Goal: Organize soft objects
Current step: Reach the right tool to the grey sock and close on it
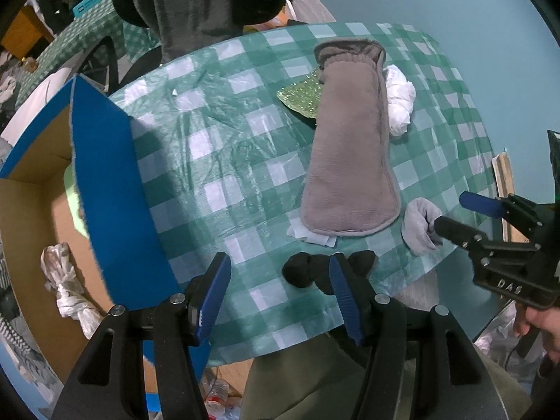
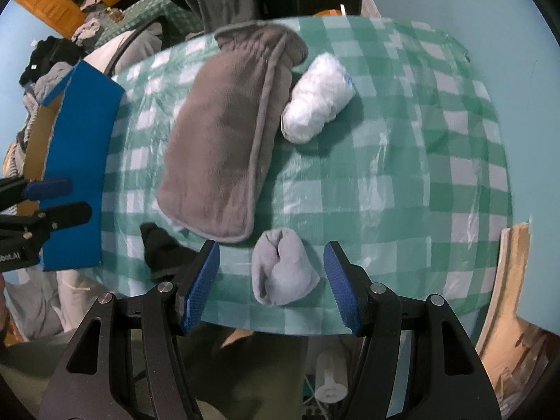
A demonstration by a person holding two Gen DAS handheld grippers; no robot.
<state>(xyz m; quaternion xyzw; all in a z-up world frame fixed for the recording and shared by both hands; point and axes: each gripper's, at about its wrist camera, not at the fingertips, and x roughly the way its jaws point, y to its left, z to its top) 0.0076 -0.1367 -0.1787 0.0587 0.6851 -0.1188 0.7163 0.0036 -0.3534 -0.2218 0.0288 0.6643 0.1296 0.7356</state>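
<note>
From the left wrist, the left gripper (image 1: 280,294) is seen wide open and empty above the black sock (image 1: 308,273) at the bench (image 1: 224,161) edge; it could be knocked off. From the right wrist, the right gripper (image 2: 271,287) is spread, unclosed, around the grey sock (image 2: 281,273); a shallow pinch could slip.

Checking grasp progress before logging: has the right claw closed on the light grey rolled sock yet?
No. The right claw stands wide open, its blue pads on either side of the grey rolled sock without touching it.

Lived-in home rm: checked tablecloth (image 2: 402,161), wooden cupboards (image 2: 52,3), clothes piles (image 2: 52,59).
</note>
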